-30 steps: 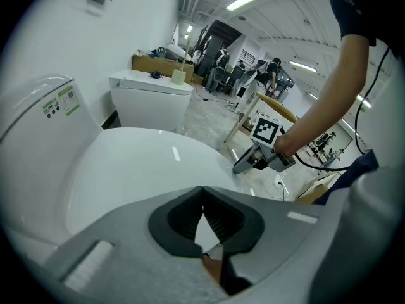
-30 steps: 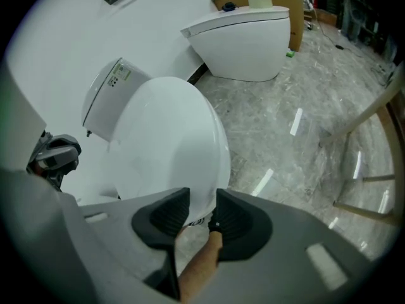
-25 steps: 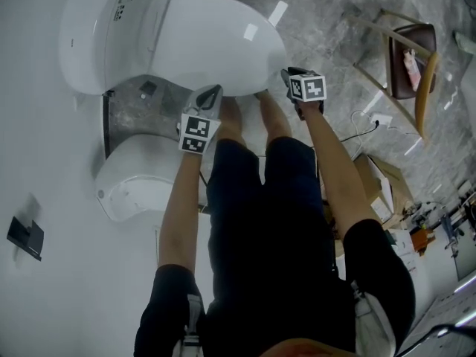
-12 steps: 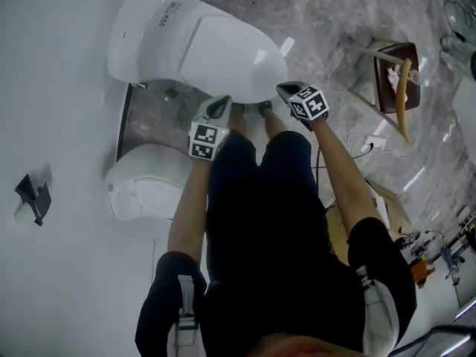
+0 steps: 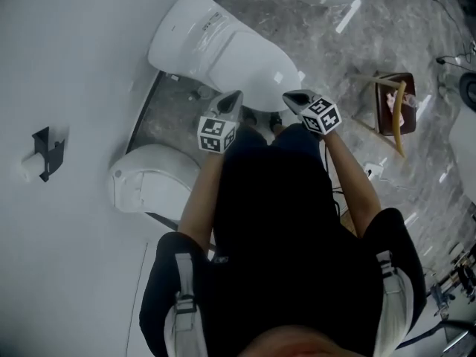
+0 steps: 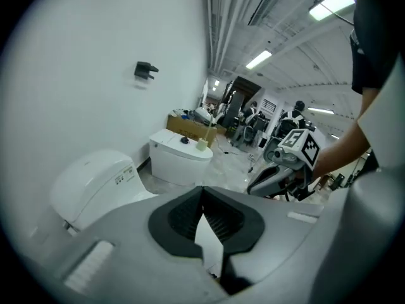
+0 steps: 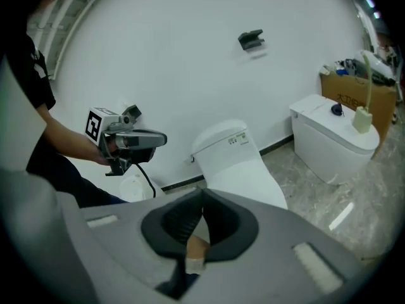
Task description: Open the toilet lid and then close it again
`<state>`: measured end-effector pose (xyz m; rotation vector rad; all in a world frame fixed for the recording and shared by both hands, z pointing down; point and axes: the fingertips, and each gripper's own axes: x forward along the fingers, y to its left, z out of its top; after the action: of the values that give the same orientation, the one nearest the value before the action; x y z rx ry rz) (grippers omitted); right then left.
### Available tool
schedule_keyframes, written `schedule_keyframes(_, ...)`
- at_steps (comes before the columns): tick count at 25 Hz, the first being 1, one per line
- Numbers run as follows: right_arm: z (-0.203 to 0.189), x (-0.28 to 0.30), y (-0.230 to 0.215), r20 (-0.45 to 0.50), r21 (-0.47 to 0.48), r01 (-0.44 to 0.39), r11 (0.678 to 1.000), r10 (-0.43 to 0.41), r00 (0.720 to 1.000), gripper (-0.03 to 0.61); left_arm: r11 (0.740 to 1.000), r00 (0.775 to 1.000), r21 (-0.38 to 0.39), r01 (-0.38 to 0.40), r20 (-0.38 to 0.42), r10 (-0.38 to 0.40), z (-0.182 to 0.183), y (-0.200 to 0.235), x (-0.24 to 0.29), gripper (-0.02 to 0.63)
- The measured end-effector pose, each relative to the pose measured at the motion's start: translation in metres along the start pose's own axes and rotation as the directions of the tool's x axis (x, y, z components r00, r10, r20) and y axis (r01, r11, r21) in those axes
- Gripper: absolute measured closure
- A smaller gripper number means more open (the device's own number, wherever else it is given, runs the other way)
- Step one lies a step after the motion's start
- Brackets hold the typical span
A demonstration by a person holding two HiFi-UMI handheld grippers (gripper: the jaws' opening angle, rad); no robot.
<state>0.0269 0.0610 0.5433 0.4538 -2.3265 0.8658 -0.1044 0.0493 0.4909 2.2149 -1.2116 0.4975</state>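
Note:
The white toilet [image 5: 223, 50] stands against the wall with its lid [image 5: 249, 69] down flat. Both grippers hang in the air above its front end, apart from it. My left gripper [image 5: 234, 96] is shut with nothing in it, and in the left gripper view its jaws [image 6: 202, 190] meet tip to tip. My right gripper [image 5: 291, 95] is also shut and empty, as its own view shows [image 7: 202, 192]. Each gripper view shows the other gripper: the right one [image 6: 285, 166] and the left one [image 7: 134, 141]. The toilet [image 7: 235, 160] lies below and beyond them.
A low white rounded unit [image 5: 152, 181] sits by the wall left of my legs. A second toilet [image 7: 335, 138] stands further along, with a cardboard box behind it. A wooden chair [image 5: 394, 103] is on the marble floor at right. A black fixture [image 5: 46, 153] hangs on the wall.
Both grippers have risen away from the front edge of the closed lid. The head view has pulled up and back, so the toilet looks smaller.

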Motion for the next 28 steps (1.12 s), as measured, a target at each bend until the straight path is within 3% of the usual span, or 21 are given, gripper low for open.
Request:
schedule_keyframes(4, 0.04, -0.009, 0.02, 0.043, -0.085, 0.009, 0.996, -0.006, 0.999, 0.575, 0.998, 0.997, -0.02, -0.058, 0.047, 0.059, 0.009, 0.012, -0.025, 0.603)
schedule_keyframes(13, 0.106, -0.024, 0.07, 0.108, -0.252, -0.046, 0.967, 0.076, 0.991, 0.575, 0.997, 0.993, -0.021, -0.075, 0.093, 0.077, 0.029, 0.013, -0.069, 0.603)
schedule_keyframes(20, 0.112, -0.024, 0.082, 0.087, -0.32, -0.068, 0.945, 0.101, 0.991, 0.575, 0.995, 0.987, -0.05, -0.088, 0.129, 0.094, 0.039, 0.0, -0.072, 0.603)
schedule_keyframes(28, 0.121, -0.029, 0.079, 0.108, -0.344, -0.065, 0.937, 0.108, 0.988, 0.575, 0.997, 0.991, -0.05, -0.06, 0.113, 0.065, 0.033, -0.025, -0.058, 0.603)
